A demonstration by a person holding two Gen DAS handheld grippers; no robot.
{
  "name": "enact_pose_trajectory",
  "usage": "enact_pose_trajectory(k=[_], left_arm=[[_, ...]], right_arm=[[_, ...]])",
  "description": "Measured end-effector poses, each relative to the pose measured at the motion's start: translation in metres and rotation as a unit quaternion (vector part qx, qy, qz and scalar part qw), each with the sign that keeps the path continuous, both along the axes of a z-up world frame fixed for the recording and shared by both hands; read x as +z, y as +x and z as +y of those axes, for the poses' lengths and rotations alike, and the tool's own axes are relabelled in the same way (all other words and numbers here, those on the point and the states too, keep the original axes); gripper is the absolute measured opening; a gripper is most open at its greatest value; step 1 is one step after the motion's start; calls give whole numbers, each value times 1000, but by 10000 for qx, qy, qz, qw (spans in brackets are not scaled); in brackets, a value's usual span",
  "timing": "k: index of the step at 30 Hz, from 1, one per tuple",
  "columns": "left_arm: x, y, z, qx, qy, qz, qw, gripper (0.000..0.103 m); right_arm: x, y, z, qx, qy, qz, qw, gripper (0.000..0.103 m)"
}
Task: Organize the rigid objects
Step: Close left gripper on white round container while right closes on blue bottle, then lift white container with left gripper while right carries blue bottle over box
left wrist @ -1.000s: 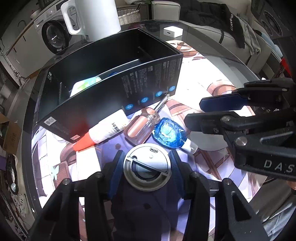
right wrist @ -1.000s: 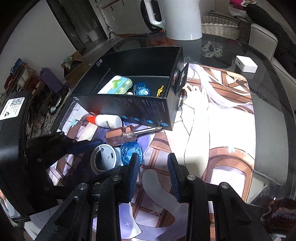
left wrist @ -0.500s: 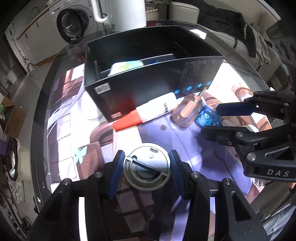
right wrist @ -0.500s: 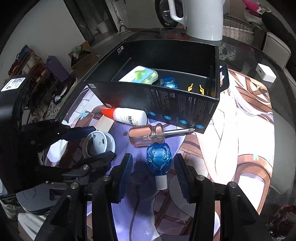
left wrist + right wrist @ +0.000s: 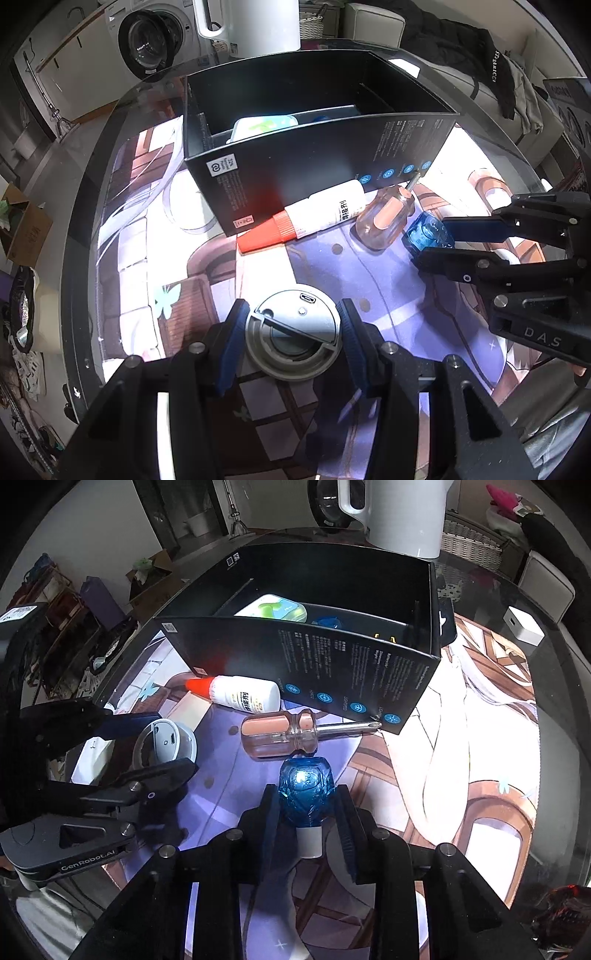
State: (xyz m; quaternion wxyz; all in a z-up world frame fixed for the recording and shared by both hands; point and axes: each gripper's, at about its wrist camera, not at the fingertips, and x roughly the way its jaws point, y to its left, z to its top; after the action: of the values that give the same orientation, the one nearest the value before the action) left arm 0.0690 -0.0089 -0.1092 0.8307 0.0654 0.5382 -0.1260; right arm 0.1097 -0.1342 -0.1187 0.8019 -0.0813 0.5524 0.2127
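My left gripper [image 5: 291, 332] is shut on a round silver device [image 5: 293, 338] and holds it over the printed mat; it also shows in the right wrist view [image 5: 166, 744]. My right gripper [image 5: 306, 805] is shut on a blue glass bottle [image 5: 306, 794], seen in the left wrist view [image 5: 428, 234] too. A screwdriver with a clear pink handle [image 5: 280, 734] and a white bottle with an orange cap [image 5: 240, 694] lie against the front wall of the black box [image 5: 332, 657]. Inside the box lie a green-white case [image 5: 275, 611] and a blue item [image 5: 327, 622].
A white kettle [image 5: 399, 513] stands behind the box. A small white cube [image 5: 524, 627] sits on the glass table at the right. The printed mat [image 5: 461, 738] covers the table's middle. A washing machine [image 5: 151, 40] and chairs stand beyond the table edge.
My right gripper has moved left onto the blue bottle and closed on it. My left gripper has drawn back from the box with the silver device.
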Motion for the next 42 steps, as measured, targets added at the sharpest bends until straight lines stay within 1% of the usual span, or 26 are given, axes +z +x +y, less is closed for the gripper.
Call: enact_pose_trajectory(k=[9,12,15,19,21,24,26,30,33,36,39,42], left_arm=[[4,1,0,43,-101,-44,9999,48],[9,0,1,40,-127,-139,9998,48],[16,-2,0,-6,-105,-295,9995,48],[31,-3,4,40,-190,-612,9979,48],[39,-4,4,32,-147,-769,9969,48],[52,-7,4,21,-116,-1164,9931,48],[61,-10,5,13,-165,-1400,9900,48],[80,-16,8,73,-300,-1918,9810,48],[95,-23,10,124,-424,-2409,9695,48],[110,-31,13,223,-512,-2905,9552,48],[122,-38,19,290,-672,-3239,9432,48],[133,-46,24,366,-765,-3557,9308,48]], right_arm=[[4,-4,-5,-9,32,-29,10000,30],[7,-7,-8,-20,92,-97,9999,30],[15,-10,-11,-51,193,-259,9995,30],[32,-16,-15,-75,392,-552,9977,30],[42,-19,-16,-83,483,-740,9961,30],[57,-24,-15,-61,592,-1068,9925,30],[66,-28,-15,-60,633,-1288,9896,30],[88,-36,-18,-115,836,-1751,9809,30],[105,-45,-18,-143,932,-2218,9705,30],[120,-56,-21,-152,1046,-2717,9565,30],[132,-68,-23,-208,1107,-3188,9411,30],[137,-74,-27,-326,1181,-3482,9294,30]])
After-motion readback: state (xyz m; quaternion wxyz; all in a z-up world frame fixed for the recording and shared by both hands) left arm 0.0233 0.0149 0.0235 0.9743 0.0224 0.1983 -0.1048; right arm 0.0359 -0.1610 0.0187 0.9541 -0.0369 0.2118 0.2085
